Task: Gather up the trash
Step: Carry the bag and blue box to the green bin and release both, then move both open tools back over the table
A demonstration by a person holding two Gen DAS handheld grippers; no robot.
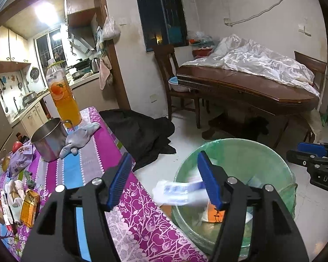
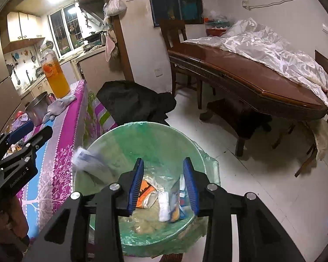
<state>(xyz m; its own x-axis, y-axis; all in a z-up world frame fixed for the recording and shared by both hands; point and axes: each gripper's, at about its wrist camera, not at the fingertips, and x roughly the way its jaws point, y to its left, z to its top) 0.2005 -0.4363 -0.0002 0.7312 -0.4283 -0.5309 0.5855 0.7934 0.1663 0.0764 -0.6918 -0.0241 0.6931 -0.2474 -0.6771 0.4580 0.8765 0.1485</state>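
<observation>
A green-lined trash bin [image 1: 240,152] [image 2: 155,139] stands on the floor beside the table. My left gripper [image 1: 164,181] is open at the table edge by the bin's rim. A white and blue wrapper [image 1: 179,193] [image 2: 87,159], blurred, is in the air at the bin's rim, free of the fingers. My right gripper [image 2: 164,185] is open and empty above the bin. Inside lie an orange packet [image 2: 144,196], a white wad [image 2: 164,207] and a blue packet [image 2: 177,205]. More wrappers and packets [image 1: 29,205] lie on the table's near left.
The purple patterned tablecloth [image 1: 131,214] carries a steel pot [image 1: 48,139], a juice bottle [image 1: 62,93], a grey plush toy [image 1: 81,137] and an apple [image 1: 17,146]. A black cloth [image 1: 142,135] lies on the floor. A wooden table [image 1: 251,87] with chairs stands behind.
</observation>
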